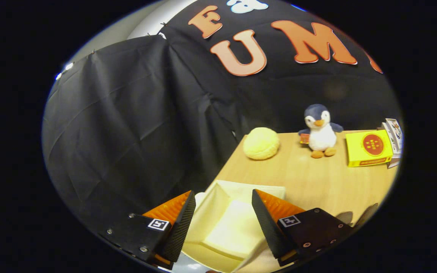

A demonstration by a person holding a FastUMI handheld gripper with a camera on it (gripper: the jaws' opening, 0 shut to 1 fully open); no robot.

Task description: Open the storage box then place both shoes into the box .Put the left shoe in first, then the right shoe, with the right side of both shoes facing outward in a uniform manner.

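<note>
Gripper view: the jaws stand wide apart and hold nothing, poised above a pale cream storage box at the near corner of a wooden bench. The box lies between and just beyond the two fingers, its hollow interior showing (whether this is the box already opened or a lid turned over cannot be told from here). Neither finger touches it. The open stance suggests the tool is set to take hold of a rim or flap, or to go and fetch a shoe. Farther back on the bench, well apart from the box, sit a round yellow plush ball, a toy penguin standing upright near the back edge, and a yellow carton propped beside stacked small boxes; these look like bystanders to the job.
</note>
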